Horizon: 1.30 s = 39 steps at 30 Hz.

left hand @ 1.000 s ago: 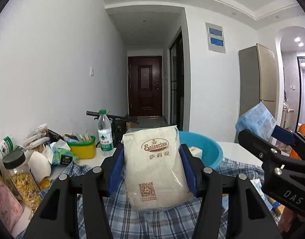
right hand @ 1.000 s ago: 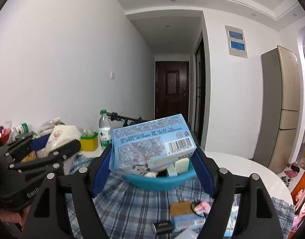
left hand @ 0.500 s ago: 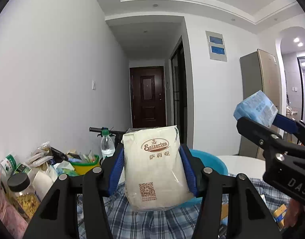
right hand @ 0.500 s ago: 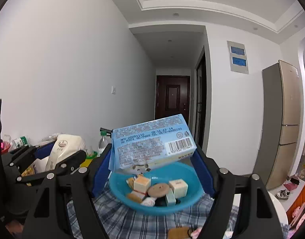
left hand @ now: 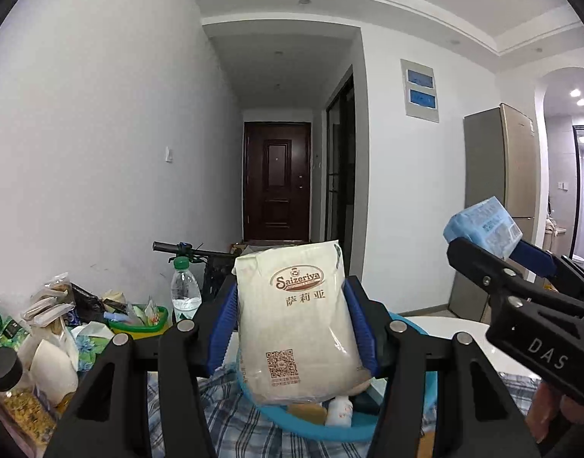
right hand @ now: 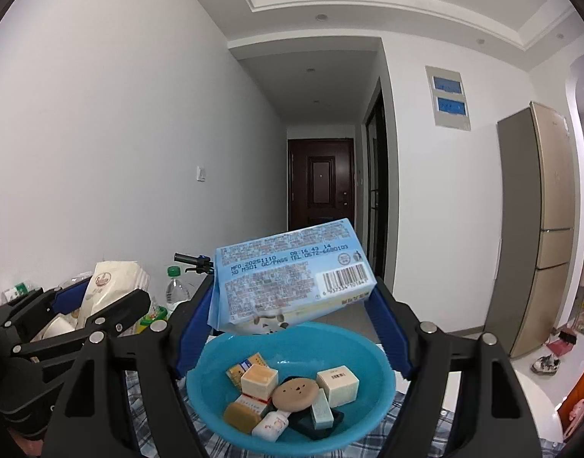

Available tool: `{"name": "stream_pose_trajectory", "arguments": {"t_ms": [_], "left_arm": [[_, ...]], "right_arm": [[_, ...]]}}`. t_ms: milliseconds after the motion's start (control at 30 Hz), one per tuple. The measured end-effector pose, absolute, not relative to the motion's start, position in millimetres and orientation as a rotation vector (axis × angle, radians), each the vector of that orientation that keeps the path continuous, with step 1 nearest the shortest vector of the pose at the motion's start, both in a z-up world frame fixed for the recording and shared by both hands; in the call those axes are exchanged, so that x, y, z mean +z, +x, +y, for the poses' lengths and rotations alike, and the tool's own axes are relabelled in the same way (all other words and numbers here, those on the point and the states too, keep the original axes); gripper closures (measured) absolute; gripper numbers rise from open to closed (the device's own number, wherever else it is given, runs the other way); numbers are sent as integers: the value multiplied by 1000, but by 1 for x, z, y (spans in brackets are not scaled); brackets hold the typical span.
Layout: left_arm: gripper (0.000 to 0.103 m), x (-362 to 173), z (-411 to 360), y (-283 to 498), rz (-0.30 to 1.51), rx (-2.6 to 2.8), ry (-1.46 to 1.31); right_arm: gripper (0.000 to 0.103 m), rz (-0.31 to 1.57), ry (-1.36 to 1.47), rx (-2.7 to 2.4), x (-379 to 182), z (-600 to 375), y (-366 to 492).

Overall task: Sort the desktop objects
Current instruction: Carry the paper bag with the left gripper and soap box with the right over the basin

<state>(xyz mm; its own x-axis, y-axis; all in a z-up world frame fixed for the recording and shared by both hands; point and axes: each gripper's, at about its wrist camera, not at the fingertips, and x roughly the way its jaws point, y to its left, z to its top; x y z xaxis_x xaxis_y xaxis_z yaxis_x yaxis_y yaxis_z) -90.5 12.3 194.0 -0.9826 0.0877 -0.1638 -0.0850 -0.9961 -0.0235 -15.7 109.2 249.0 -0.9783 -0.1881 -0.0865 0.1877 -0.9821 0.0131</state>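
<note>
We see a long white hallway ending in a dark brown door [left hand: 276,181], with a light switch [left hand: 169,154] on the left wall. A grey panel with two blue windows [right hand: 447,96] hangs on the right wall, and beside it stands a tall gold-toned fridge [right hand: 540,225]. Behind the table we make out a black handlebar [left hand: 173,247]. Recessed lights [right hand: 321,17] dot the stepped ceiling, and a pair of shoes [right hand: 544,363] lies on the floor near the fridge.
</note>
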Motion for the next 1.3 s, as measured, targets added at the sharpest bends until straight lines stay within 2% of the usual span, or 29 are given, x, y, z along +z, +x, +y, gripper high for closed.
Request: {"name": "stream_pose_trajectory", "arguments": {"t_ms": [567, 767, 1033, 1300], "left_arm": [[46, 188, 7, -210, -99, 3022, -288], [46, 169, 15, -243, -49, 3012, -335], [46, 144, 17, -281, -74, 2985, -405], [46, 125, 12, -299, 5, 2978, -527]], "right_arm": [[28, -85, 128, -2960, 260, 121, -104], [27, -80, 194, -2957, 244, 125, -134], [27, -67, 276, -2979, 226, 134, -167], [27, -90, 391, -3003, 214, 146, -192]]}}
